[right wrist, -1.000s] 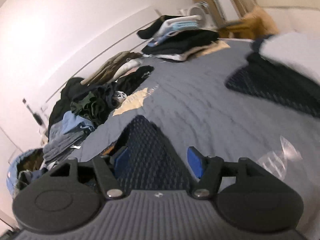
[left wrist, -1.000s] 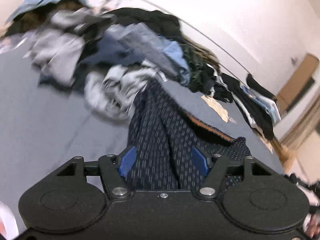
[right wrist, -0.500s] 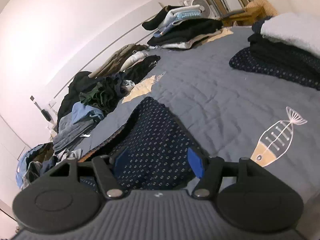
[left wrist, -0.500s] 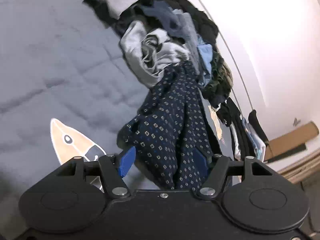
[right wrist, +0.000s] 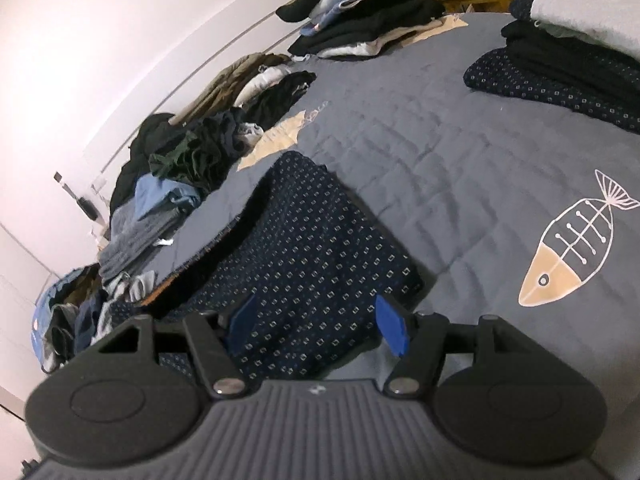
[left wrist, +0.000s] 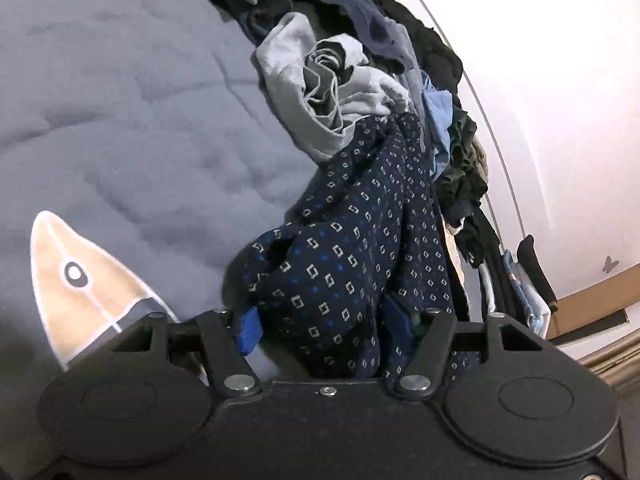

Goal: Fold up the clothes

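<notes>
Beneath both tools lay the bed (right wrist: 460, 128), grey quilt. Ahead of them, unfolded pile (right wrist: 168, 184) still big; folded stacks (right wrist: 560, 60) further ahead of right tool. Navy patterned garment (left wrist: 352, 248) bunched between left tool (left wrist: 324, 326) pads, jaws just closing, apparently gripping. Right tool (right wrist: 316, 320) jaws apart, garment between, not pinched. Fold barely started. No readable text.

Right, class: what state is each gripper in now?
Left gripper: just been closing around the navy square-patterned fabric garment; grip cannot be told.
Right gripper: open, same garment between its jaws.
</notes>
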Tool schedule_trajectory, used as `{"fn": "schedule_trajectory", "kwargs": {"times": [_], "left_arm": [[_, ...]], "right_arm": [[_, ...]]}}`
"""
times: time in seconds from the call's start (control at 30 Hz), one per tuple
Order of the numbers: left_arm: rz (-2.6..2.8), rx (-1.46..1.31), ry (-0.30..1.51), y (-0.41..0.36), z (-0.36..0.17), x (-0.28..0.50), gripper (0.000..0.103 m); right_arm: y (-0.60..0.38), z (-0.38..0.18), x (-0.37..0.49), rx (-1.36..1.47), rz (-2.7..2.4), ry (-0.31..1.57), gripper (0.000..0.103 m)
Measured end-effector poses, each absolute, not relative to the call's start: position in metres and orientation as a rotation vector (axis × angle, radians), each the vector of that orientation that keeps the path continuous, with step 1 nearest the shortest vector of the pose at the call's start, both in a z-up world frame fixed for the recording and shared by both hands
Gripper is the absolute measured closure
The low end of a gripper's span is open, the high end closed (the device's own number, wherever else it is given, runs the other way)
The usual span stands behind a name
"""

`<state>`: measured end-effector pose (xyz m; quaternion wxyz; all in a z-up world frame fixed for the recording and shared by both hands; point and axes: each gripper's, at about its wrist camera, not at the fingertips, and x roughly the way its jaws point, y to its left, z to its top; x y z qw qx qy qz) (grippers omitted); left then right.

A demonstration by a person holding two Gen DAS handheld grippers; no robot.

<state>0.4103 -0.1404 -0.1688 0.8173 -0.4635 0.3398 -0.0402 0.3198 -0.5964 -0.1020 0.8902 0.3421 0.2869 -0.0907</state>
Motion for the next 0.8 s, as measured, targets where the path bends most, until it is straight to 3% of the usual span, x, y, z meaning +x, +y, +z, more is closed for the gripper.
{"fn": "schedule_trajectory", "kwargs": {"times": [0.1,0.47,0.8], "left_arm": [[-0.071,-0.976,0.739,-0.136,-0.173,0.411,0.090],[-0.070,-0.959,0.729,-0.137,-0.166,0.409,0.091],[-0.069,-0.949,0.748,-0.137,-0.169,0.411,0.091]], "right_arm": [[-0.604,-0.116,0.324,0.728,-0.212,0.633,0.038],[-0.630,-0.164,0.327,0.955,-0.238,0.660,0.034],[-0.630,-0.176,0.340,1.037,-0.196,0.563,0.027]]}}
